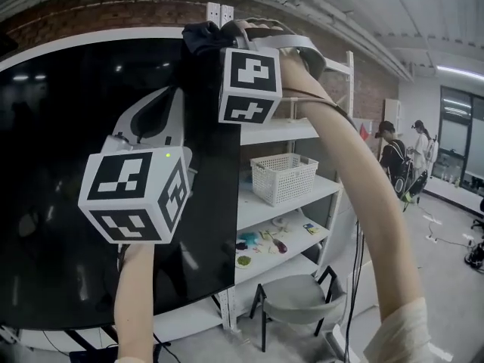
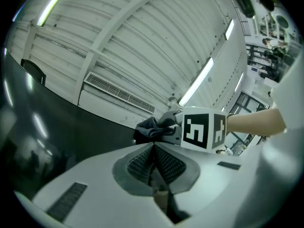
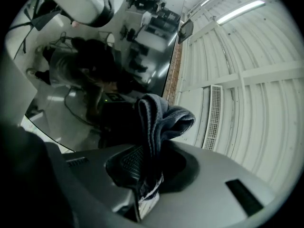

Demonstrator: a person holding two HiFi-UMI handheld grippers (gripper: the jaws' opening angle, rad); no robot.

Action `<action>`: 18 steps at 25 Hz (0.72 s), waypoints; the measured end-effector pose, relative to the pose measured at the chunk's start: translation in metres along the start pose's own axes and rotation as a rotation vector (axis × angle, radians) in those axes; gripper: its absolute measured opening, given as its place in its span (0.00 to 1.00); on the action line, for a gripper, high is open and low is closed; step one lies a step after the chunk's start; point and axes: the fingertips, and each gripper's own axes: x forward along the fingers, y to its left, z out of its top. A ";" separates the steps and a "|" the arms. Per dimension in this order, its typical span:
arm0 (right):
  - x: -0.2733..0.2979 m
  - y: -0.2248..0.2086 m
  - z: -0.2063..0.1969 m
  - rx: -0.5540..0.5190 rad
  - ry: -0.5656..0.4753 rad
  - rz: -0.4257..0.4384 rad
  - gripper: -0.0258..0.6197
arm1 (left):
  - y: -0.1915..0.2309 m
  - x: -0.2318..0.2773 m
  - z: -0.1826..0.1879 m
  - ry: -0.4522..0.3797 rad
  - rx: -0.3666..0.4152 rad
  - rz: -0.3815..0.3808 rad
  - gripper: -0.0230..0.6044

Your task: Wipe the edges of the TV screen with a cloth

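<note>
The right gripper [image 3: 147, 160] has its jaws clenched on a dark grey cloth [image 3: 159, 118], which is folded and stands out past the jaws. It holds the cloth at the upper right corner of the TV screen [image 1: 76, 165], against the top edge. The left gripper [image 2: 153, 163] is lower, in front of the screen near its right edge; its jaws are pressed together with nothing between them.
</note>
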 end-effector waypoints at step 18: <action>-0.011 0.005 -0.057 0.794 -0.249 -0.027 0.12 | -0.082 0.038 -0.057 0.116 0.104 0.032 0.06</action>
